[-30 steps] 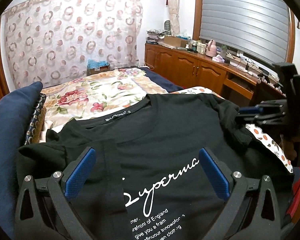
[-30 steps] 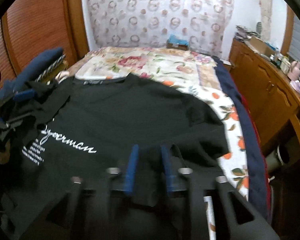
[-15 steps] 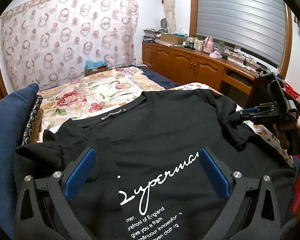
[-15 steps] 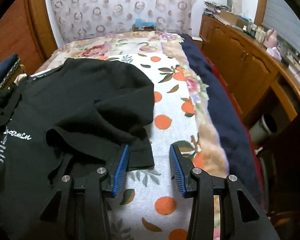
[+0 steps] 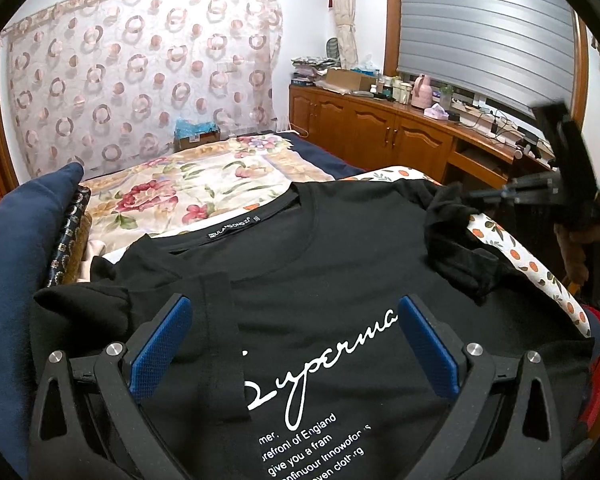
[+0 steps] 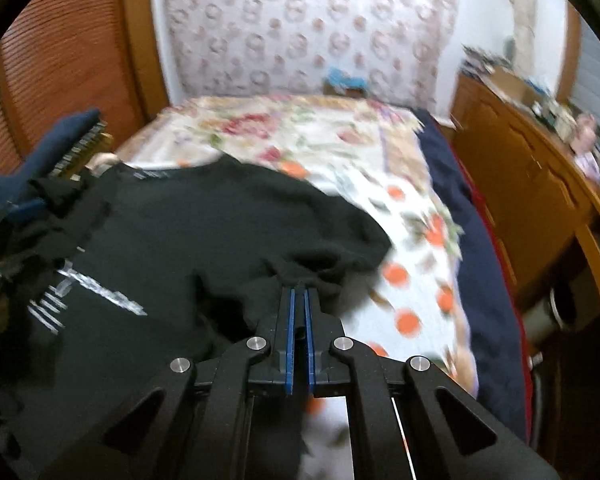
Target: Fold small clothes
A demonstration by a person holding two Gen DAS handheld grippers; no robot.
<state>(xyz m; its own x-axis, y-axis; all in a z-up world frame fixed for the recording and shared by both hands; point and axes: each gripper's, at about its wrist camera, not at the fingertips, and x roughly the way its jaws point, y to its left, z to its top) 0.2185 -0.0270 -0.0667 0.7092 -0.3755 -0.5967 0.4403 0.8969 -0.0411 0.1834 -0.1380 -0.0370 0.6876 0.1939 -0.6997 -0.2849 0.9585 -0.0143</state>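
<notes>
A black T-shirt (image 5: 324,280) with white script print lies face up on the bed; it also shows in the right wrist view (image 6: 188,240). Its left sleeve (image 5: 220,320) is folded inward as a strip over the chest. My left gripper (image 5: 294,344) is open and empty, hovering over the shirt's chest print. My right gripper (image 6: 299,300) is shut on the shirt's right sleeve (image 6: 320,276) and lifts it off the bed; it appears at the right edge of the left wrist view (image 5: 476,196). The right wrist view is blurred.
A floral bedspread (image 5: 188,188) covers the far bed, with an orange-print sheet (image 6: 416,276) under the shirt. A navy cushion (image 5: 16,240) lies on the left. A wooden cabinet (image 5: 400,136) with clutter stands on the right. A patterned curtain (image 5: 140,80) hangs behind.
My right gripper was open beside the right sleeve half a second ago; it has closed on the sleeve and lifted it. The left gripper has stayed open over the chest.
</notes>
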